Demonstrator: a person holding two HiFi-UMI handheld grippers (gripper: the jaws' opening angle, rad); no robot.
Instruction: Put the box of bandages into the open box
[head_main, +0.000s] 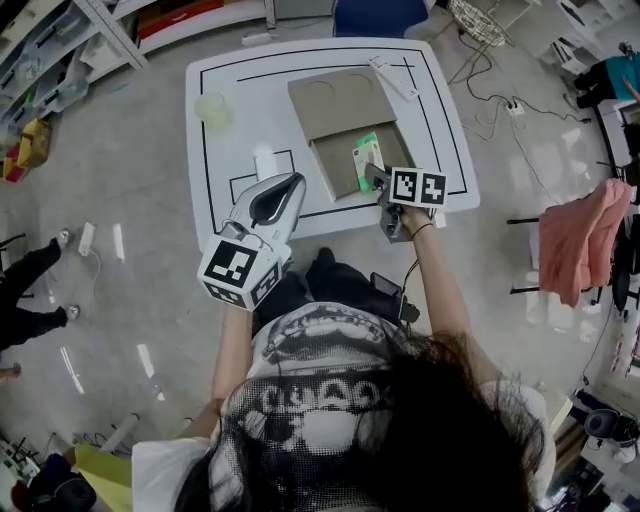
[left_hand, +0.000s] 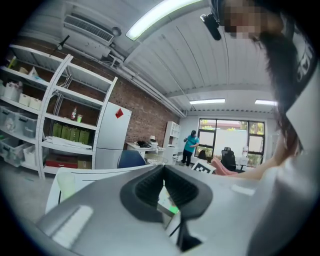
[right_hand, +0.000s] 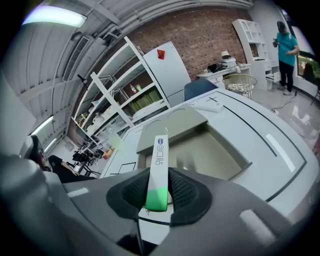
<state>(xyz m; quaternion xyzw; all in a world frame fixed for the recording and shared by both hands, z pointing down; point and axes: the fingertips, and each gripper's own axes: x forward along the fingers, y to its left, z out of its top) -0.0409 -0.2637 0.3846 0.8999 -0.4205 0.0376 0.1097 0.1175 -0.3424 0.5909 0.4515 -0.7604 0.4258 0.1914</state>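
Right claw (right_hand: 158, 186) clenches the slim white-and-green bandage box (right_hand: 160, 150) over the open beige cardboard box (right_hand: 215, 150), mid-frame; left claw (left_hand: 163, 176) is closed and empty.

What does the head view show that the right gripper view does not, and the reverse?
Only the head view: the left claw and a pink cloth. Only the right gripper view: a brick wall and a ceiling lamp. Both: the right claw closed on the bandage box, by the open box on the white table.
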